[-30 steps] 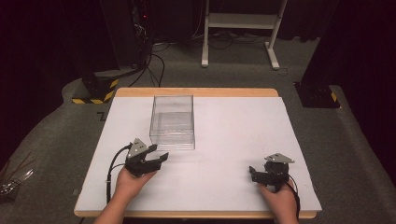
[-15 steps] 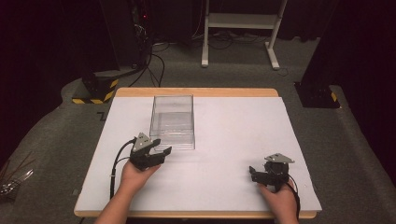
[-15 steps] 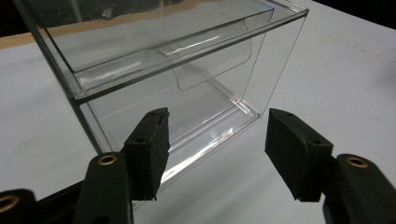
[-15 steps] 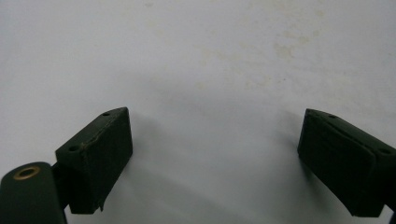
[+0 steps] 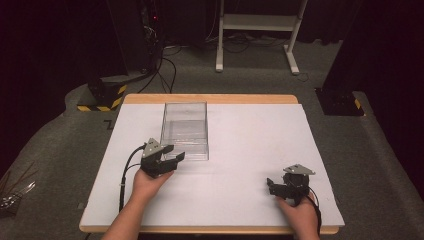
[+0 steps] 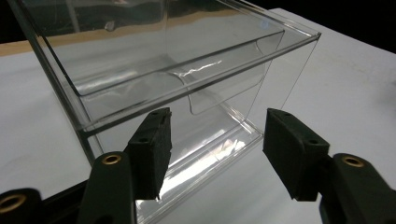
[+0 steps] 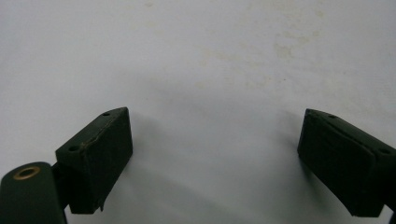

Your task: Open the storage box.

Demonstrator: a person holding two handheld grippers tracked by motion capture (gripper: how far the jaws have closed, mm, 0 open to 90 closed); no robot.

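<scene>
The left claw [image 5: 172,155] hovers at the near end of a clear plastic box [image 5: 184,130], its jaws spread apart and gripping nothing; in the left gripper view the claw [image 6: 212,154] has its two black pads on either side of the box's [image 6: 177,74] near lower corner, close to the wall but not clamped on it. The right claw [image 5: 272,186] sits low over the tabletop [image 5: 250,145] near its front right, well apart from the box, and the right gripper view shows this claw [image 7: 212,163] with jaws wide apart over bare white surface. A hand [image 5: 150,182] holds the left claw from below, and another hand [image 5: 300,212] holds the right one; a black cable [image 5: 125,175] trails from the left claw toward the front edge. No brand or label can be read on the box or the claws; a dark mark at the tabletop's left edge is too small to read. The tabletop is white with a light wooden rim [image 5: 210,98], faintly stained in the right gripper view. It stands on grey carpet [image 5: 390,150] in a dark room, with a white frame stand [image 5: 257,25] behind, black-and-yellow striped bases [image 5: 102,97] at the far left, and loose cables [image 5: 165,70] on the floor. The box is open-topped, stands left of centre on the tabletop, and appears empty.
</scene>
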